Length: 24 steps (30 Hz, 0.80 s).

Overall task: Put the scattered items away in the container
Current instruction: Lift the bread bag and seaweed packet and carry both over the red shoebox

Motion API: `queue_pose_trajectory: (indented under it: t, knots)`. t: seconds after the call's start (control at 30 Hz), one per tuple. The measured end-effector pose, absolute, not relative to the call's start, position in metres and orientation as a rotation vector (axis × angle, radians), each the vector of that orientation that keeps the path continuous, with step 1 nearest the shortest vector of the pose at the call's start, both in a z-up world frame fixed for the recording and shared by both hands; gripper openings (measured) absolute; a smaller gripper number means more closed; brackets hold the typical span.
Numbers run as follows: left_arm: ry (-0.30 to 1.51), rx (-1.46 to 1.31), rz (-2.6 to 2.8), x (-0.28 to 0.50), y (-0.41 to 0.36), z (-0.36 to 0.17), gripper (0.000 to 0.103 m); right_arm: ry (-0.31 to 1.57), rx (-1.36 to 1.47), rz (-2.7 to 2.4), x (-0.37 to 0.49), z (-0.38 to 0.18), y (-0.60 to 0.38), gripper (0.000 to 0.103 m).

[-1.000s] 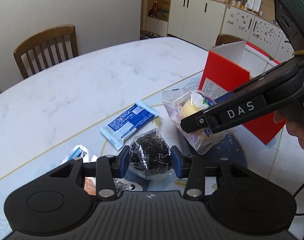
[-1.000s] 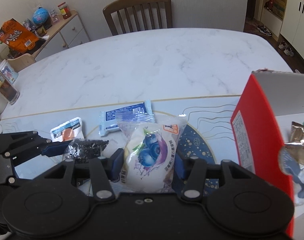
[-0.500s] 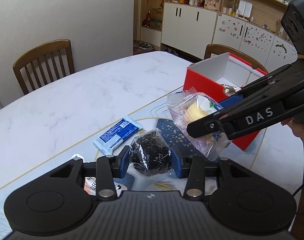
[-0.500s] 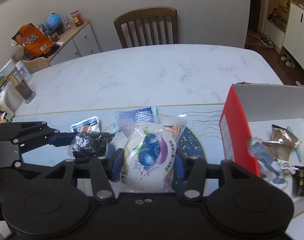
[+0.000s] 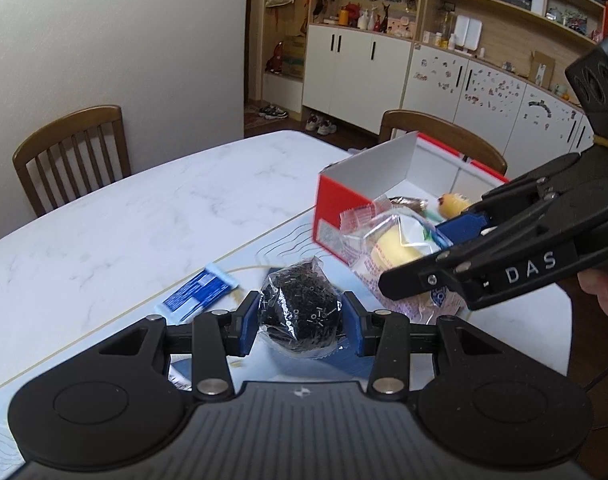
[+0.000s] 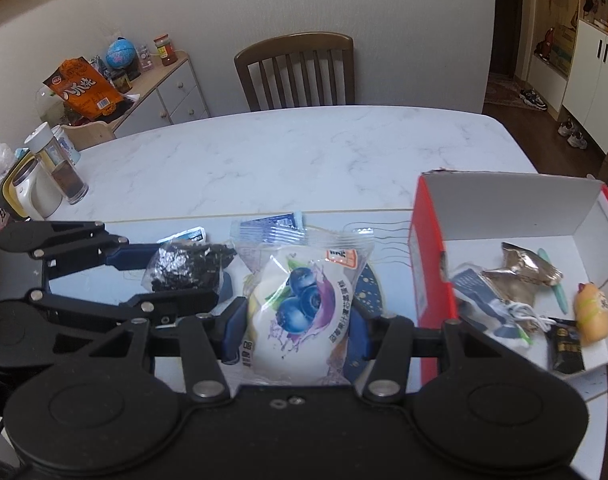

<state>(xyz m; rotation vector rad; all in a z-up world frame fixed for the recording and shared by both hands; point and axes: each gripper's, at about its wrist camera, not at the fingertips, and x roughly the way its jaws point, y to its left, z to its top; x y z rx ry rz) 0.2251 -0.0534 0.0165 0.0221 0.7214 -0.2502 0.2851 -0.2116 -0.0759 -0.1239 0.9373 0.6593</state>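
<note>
We hold a crinkly clear bag of black bits (image 5: 300, 312) in the left gripper (image 5: 300, 320) and a blueberry-print pastry packet (image 6: 300, 312) in the right gripper (image 6: 298, 320), both lifted beside the red-and-white cardboard box (image 6: 428, 264); slick film may slip, or snag on the box wall.

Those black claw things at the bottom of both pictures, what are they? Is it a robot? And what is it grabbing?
Not a robot: a person holds one squeeze tool in each hand, and each carries a camera looking out along its two fingers. So one picture is seen from the left claw, the other from the right claw.

The left claw pinches a small clear bag of dark bits. The right claw pinches a blueberry snack packet. Both are lifted above the white table.

A blue wrapper lies on the table. Beside it stands a red box with a few things already inside.
</note>
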Motion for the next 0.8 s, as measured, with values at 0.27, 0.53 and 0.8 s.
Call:
queue_pose_trajectory:
  t: [0.27,0.53,0.8]
  knots:
    - [0.709,0.017,-0.279,0.232,-0.082,0.026,0.042,0.924,-0.144,0.654,0.285,-0.066,-0.243,0.051]
    - [0.701,0.015,-0.306,0.247,-0.115,0.032,0.042,0.915,-0.150,0.640,0.294,-0.061,-0.277,0.051]
    - [0.702,0.025,-0.324,0.265,-0.148,0.030,0.042,0.916,-0.145,0.623,0.309,-0.062,-0.312,0.051]
